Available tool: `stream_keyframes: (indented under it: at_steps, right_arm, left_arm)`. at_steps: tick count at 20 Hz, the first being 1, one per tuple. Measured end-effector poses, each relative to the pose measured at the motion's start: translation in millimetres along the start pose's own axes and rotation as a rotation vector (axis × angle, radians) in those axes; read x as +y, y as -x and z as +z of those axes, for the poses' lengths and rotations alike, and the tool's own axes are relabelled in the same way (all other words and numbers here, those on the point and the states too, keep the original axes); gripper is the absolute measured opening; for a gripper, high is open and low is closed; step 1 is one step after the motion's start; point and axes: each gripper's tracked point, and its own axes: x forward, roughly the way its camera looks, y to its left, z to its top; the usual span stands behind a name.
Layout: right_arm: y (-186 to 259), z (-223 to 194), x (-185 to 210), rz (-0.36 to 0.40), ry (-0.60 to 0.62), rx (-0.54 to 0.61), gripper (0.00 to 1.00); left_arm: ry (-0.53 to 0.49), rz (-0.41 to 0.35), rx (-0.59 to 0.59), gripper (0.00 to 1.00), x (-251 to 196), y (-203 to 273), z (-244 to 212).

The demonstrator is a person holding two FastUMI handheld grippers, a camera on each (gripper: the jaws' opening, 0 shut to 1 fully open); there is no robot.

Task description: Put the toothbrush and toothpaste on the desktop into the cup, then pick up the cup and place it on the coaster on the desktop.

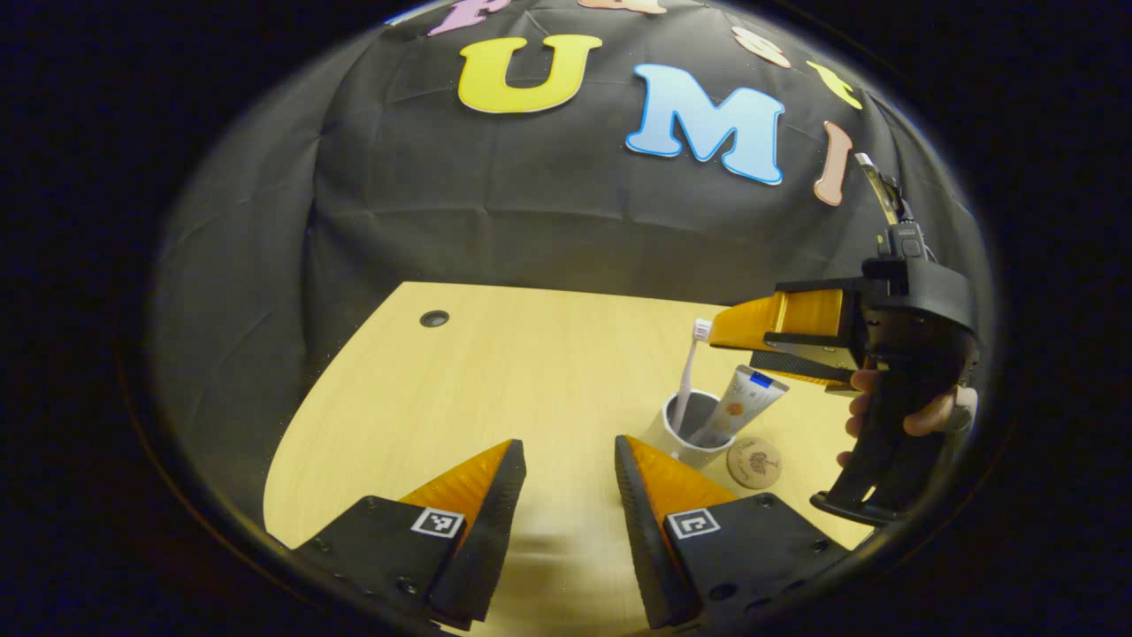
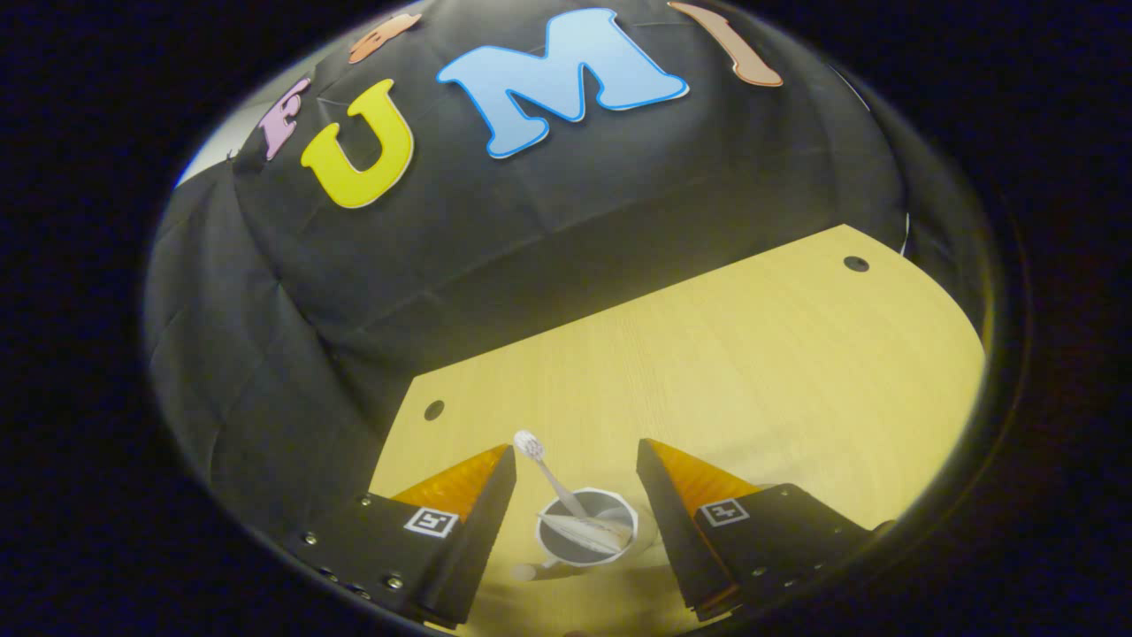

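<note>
I hold right gripper (image 2: 575,495) open above cup (image 2: 587,527), toothbrush (image 2: 548,473) and toothpaste (image 2: 585,529) inside, between fingers. Left gripper (image 1: 570,495) open, idle. Next, I judge: grip cup, carry to coaster (image 1: 753,462).

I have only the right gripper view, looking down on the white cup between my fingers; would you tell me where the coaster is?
Observer: The round wooden coaster lies on the pale wooden desktop, close beside the white cup, on the side towards the hand that holds your gripper.
Operator: Thank you. How high are my fingers?
Observer: The right gripper hovers above the cup's rim, about level with the head of the white toothbrush.
Operator: And where is the left gripper?
Observer: The left gripper is open, low over bare desktop, short of the cup.
</note>
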Motion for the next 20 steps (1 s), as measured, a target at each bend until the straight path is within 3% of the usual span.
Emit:
stream_keyframes:
  at_steps: [6, 11, 20]
  right_arm:
    - [15.6, 19.3, -16.7, -0.028, -0.029, -0.038, 0.83]
    - [36.7, 33.4, -26.0, -0.042, -0.062, -0.067, 0.84]
    - [74.0, 51.5, -80.4, -0.135, -0.148, -0.117, 0.83]
  left_arm:
    - [-0.099, -0.114, 0.027, 0.69, -31.3, -10.3, 5.0]
    - [-0.186, -0.286, 0.157, 0.69, -49.5, -36.7, -23.7]
    - [-0.347, -0.376, 0.361, 0.69, -49.5, -80.5, -78.1]
